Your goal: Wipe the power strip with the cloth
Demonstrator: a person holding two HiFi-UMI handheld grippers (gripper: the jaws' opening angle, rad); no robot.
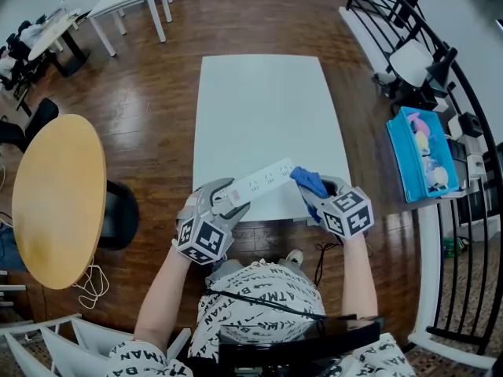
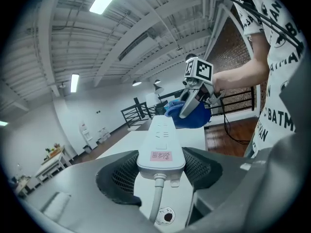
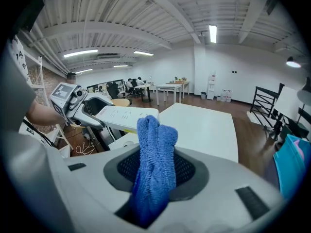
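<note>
Power strip (image 1: pixel 263 181) sits clamped at its cord end in the left tongs (image 2: pixel 160 165), over the table's (image 1: pixel 259 108) six o'clock edge; right tongs (image 3: pixel 156 171) pinch the blue cloth (image 3: pixel 155 149) at its three o'clock end.

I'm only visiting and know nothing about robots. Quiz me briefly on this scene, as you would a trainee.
1. True or false: the blue terry cloth lies spread on the white rectangular table.
2. Which part of the long white plastic power strip does the left gripper clamp? A) cord end B) middle C) far end
3. Fill in: the right gripper is shut on the ____.
Key: 1 false; 2 A; 3 cloth.
</note>
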